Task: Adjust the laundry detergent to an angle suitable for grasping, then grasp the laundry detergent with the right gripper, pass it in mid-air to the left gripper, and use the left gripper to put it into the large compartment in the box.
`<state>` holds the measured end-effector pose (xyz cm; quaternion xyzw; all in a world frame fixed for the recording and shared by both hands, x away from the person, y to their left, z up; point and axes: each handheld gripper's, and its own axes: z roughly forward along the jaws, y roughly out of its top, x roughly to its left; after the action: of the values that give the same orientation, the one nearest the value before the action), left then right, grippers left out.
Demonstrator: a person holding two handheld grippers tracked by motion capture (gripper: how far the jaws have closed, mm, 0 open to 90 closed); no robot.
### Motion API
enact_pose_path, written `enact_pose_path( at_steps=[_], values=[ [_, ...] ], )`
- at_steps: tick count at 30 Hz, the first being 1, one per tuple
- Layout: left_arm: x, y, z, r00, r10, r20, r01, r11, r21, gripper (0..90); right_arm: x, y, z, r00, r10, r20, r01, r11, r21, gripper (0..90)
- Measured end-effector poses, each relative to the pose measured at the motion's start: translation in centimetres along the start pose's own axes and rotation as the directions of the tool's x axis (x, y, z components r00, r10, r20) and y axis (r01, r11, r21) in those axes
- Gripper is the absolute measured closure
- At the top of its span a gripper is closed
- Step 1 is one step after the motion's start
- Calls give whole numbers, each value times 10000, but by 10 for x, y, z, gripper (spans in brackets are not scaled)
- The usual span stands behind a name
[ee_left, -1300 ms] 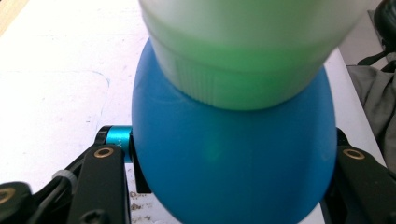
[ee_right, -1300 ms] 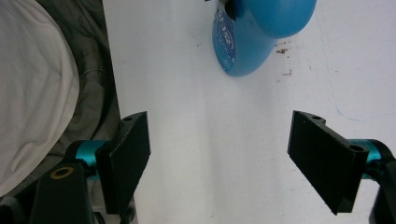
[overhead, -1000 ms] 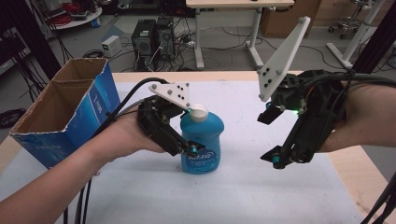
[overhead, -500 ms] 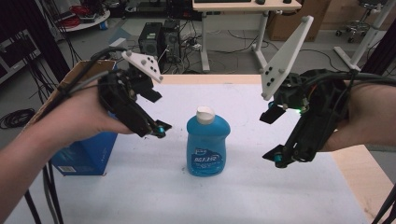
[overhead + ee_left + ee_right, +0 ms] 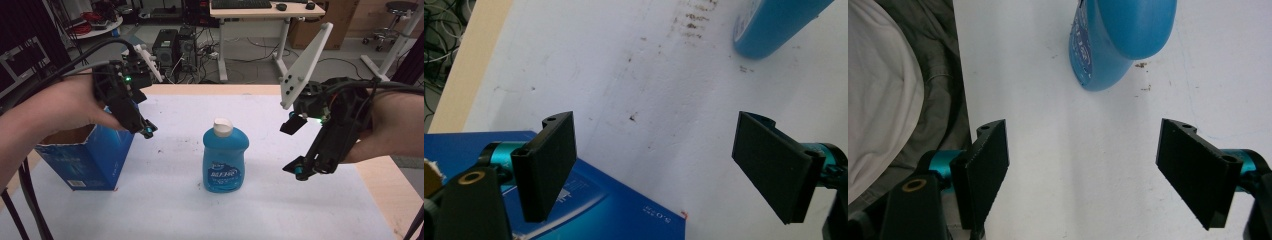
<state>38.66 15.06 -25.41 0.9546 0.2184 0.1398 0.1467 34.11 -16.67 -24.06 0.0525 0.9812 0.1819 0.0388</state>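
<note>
White, speckled tabletop point(image 5: 165, 200) under two wide-open hand-held grippers, blue bottle point(image 5: 225, 160) upright, cluttered workshop behind

I count one blue soap bottle point(image 5: 225, 160) with a white cap, standing upright on the one white table point(image 5: 165, 210), and one open blue cardboard box point(image 5: 85, 155) at the table's left. I operate two grippers, left gripper point(image 5: 146, 131) and right gripper point(image 5: 299, 148), each with two black jaws set apart.

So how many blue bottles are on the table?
1. The blue bottle stands upright mid-table, between the left gripper and right gripper, beside the blue box.
</note>
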Motion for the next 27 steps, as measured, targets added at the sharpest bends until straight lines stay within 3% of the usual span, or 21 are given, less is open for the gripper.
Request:
enact_pose_path(
  at_steps=[19, 27],
  values=[
    [-1, -2, -5, 9999, -47, 154, 47, 10000, 43, 181, -3, -3, -4, 9999, 84, 98, -84, 10000, -5, 205],
    [2, -1, -9, 9997, 90, 243, -89, 10000, -42, 181, -19, -10, -12, 9994, 310, 182, -301, 9985, -457, 205]
  ],
)
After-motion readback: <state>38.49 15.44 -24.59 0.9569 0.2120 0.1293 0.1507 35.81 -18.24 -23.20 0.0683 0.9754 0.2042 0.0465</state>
